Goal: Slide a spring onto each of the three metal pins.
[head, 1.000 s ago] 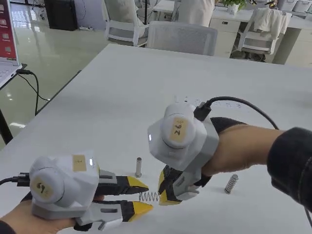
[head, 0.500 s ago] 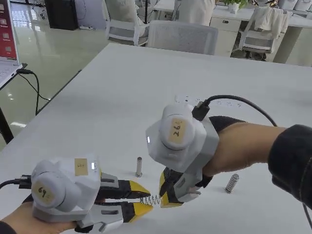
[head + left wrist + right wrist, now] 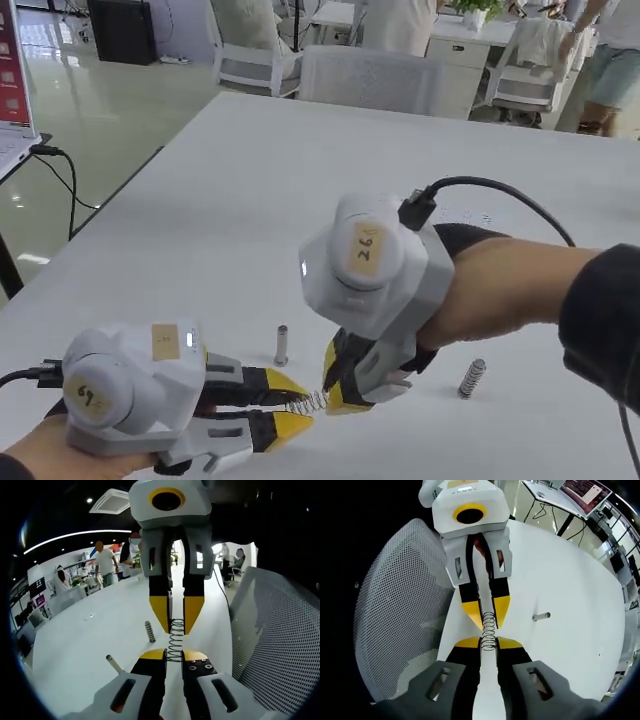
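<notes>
Both pairs of jaws are pinched closed on one spring (image 3: 175, 639). The left gripper (image 3: 175, 655) takes one end and the right gripper (image 3: 489, 643) the other, so the coil is stretched between the yellow tips, close to the white table (image 3: 250, 180). It is a thin coil of bright silver wire, with its turns pulled apart and evenly spaced. A second spring (image 3: 471, 378) lies on the table near the person's right forearm (image 3: 510, 290); its turns are packed tighter, and it looks shorter and thicker. One metal pin (image 3: 282, 345), a short grey cylinder, stands upright on the table just beyond the held spring. A tan sticker (image 3: 366, 246) on the round back of the right gripper carries the handwritten number "26", and a like one on the left gripper reads "69". A second small sticker (image 3: 165, 341) on top of the left gripper has a mark too small to read.
</notes>
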A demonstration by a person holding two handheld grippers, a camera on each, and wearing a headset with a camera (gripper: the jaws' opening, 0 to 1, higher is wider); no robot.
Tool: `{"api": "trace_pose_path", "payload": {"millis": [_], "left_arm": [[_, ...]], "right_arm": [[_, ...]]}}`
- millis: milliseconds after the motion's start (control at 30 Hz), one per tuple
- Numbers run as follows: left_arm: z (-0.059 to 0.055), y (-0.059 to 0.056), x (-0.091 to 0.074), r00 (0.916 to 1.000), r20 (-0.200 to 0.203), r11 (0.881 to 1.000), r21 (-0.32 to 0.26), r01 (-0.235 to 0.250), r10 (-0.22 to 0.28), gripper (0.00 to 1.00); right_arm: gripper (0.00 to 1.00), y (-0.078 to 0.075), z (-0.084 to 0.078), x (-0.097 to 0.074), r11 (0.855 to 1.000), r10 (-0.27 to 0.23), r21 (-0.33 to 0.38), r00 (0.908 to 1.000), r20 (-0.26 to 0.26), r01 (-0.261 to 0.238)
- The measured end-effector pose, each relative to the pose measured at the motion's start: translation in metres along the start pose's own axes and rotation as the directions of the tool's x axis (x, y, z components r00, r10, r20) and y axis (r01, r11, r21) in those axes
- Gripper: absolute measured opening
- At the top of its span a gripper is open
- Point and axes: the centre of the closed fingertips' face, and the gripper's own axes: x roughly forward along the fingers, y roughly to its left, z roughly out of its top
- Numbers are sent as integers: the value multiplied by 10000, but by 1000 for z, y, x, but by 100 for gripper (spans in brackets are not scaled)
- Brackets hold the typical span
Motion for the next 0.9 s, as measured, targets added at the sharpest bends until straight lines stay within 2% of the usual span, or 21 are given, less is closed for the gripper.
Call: {"api": "trace_pose_path", "payload": {"millis": [433,700,900], "left_arm": [[1,2,1,9999,76,9999,-113,-88,89,8],[4,3,3,9995,260,9989,-443,-142,154,8],[5,3,5,9994,305,9986,-518,-122,138,8]], "right_arm": [[13,-2,16,-6,9996,-264,-123,9988,404,270],[13,-5,27,-8,9988,-432,-207,9964,731,449],[13,-5,28,-7,9986,-451,-245,9961,763,471]]}}
